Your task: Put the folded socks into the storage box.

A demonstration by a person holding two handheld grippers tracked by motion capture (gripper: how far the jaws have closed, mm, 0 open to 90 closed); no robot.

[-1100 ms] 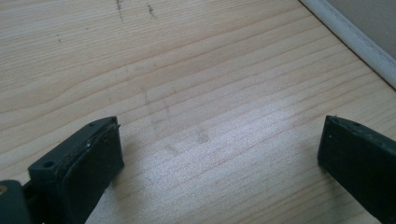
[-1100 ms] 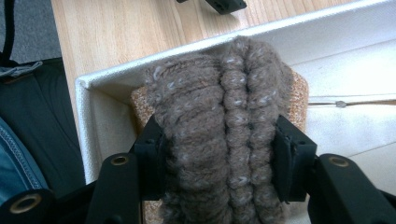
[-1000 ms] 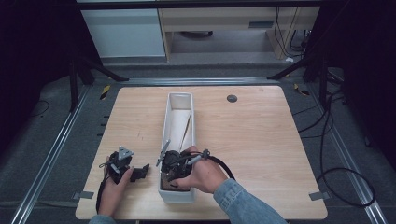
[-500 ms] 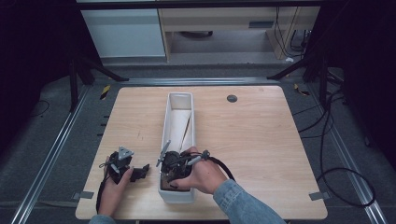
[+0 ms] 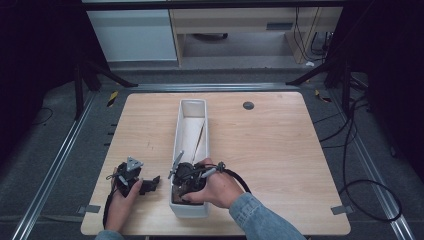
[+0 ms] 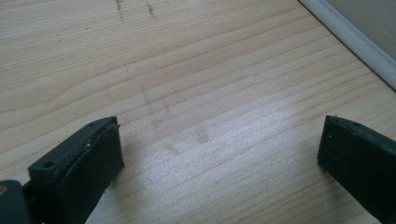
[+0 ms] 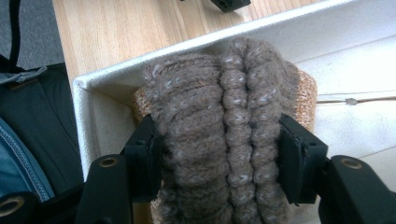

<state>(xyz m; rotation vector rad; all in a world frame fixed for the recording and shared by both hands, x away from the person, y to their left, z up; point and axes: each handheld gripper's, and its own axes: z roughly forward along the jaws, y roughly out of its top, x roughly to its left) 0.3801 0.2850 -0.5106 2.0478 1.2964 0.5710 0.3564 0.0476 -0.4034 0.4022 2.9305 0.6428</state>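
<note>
Nearest me, my right gripper (image 7: pixel 219 158) has its jaws clamped on a folded brown ribbed knitted piece (image 7: pixel 224 140), held low at the near end of the long white rectangular bin (image 7: pixel 88 121), so I judge I am at the placing step, setting the knit into the bin. My left gripper (image 6: pixel 219 154) idles beside it with jaws spread wide over the bare light wooden table (image 6: pixel 196 70), gripping nothing. Next I should part the right jaws and lift straight up, clear of the bin's far stretch, where a pale sheet (image 5: pixel 192 137) lies.
</note>
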